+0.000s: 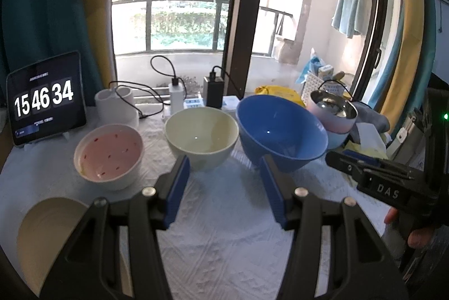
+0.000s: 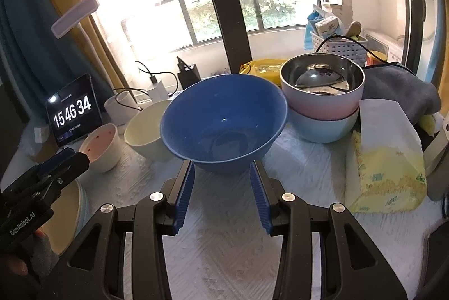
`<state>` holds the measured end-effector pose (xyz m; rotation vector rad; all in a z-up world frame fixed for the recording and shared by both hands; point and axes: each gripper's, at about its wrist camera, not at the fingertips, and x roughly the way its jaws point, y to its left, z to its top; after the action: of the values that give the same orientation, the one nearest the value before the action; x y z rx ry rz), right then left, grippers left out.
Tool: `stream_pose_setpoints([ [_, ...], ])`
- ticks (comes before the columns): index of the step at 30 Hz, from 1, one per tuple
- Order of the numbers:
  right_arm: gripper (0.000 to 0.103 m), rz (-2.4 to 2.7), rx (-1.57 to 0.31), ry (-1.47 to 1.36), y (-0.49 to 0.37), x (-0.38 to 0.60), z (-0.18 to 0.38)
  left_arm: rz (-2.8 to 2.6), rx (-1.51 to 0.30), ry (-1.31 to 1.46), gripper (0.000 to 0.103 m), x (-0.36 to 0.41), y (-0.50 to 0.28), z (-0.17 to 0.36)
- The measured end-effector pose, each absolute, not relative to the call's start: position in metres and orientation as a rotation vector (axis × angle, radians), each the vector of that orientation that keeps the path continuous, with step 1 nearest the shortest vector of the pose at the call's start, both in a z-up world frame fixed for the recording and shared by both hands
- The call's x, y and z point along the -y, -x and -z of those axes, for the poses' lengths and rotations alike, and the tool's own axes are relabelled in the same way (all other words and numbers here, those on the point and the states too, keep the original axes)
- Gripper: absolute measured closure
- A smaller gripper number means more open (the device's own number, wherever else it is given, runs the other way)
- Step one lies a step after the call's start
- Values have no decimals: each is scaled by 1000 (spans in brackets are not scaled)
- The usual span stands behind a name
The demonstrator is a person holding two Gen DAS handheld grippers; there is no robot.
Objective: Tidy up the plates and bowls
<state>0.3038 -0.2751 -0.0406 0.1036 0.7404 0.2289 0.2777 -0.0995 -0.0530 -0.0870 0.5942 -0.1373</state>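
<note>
Bowls are lined up on a counter [image 1: 224,229] covered by a white textured cloth. From the left wrist view, a pink-lined bowl [image 1: 109,157] with red specks is seen at the left, a cream bowl [image 1: 200,141] in the middle and a blue bowl [image 1: 280,131] to its right, tilted toward the camera. Behind the blue bowl, a steel-lined pink bowl [image 2: 322,88] is nested in a pale blue bowl [image 2: 322,126]. A cream plate [image 1: 45,232] is seen at the near left edge of the counter.

The left hand-held gripper [image 1: 224,176] is held above the cloth, in front of the gap between the cream and blue bowls; its jaws stand partly open and nothing is gripped. The right hand-held gripper [image 2: 223,176] is held just in front of the blue bowl, its jaws likewise partly open and empty, with the bowl's base seen between and beyond the fingertips.

A tablet [image 1: 46,99] showing a clock stands at the far left. A tissue pack [image 2: 387,159] lies to the right.
</note>
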Motion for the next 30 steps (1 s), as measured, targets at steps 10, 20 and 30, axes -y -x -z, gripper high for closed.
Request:
stream_pose_setpoints([
  [10,59,-173,-751,-132,-334,290,54,158,-589,93,49,113,-303,67],
  [20,59,-109,-794,-119,-358,297,82,163,-628,87,49,122,-322,82],
  [30,59,-102,-836,-124,-364,303,103,203,-646,42,49,145,-335,94],
])
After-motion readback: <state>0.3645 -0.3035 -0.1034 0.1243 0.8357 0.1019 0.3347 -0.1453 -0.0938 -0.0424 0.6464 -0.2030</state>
